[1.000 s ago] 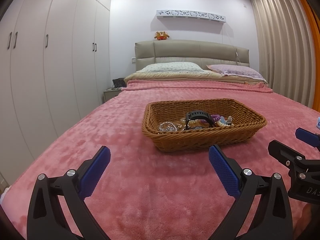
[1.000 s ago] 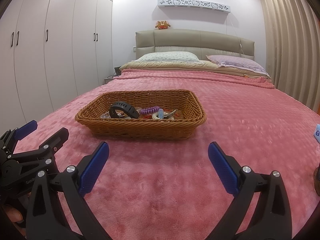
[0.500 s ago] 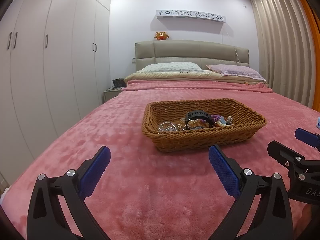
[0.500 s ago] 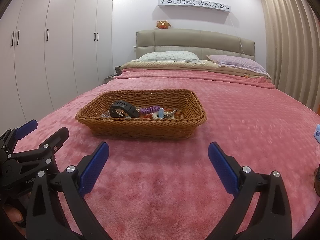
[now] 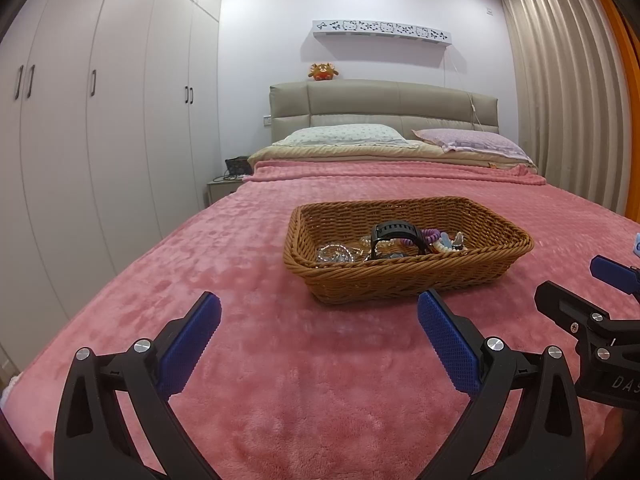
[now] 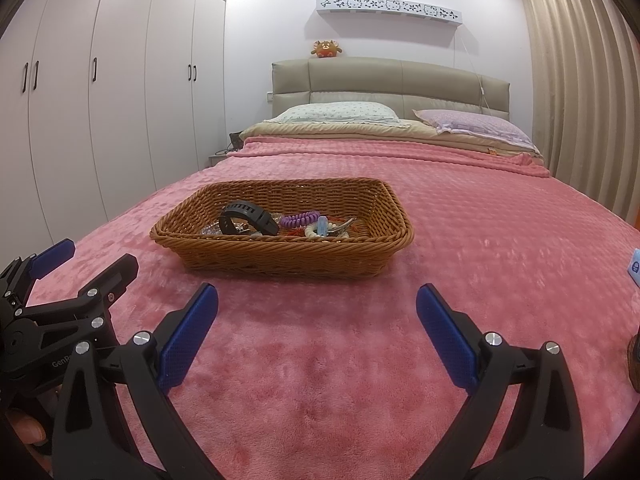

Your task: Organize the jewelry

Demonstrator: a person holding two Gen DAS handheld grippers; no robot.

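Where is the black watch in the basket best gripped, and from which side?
Grip the arched strap of the black watch, probably from above. It stands up as a loop over the other pieces, while the wicker basket wall blocks a low approach. Both the right gripper and the left gripper are open, short of the basket.

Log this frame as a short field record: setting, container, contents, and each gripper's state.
setting: pink blanket on a bed
container: wicker basket, beyond both grippers
contents: black watch, purple coil tie, beads, clips, all jumbled
left gripper: open, empty, short of basket
right gripper: open, empty, short of basket
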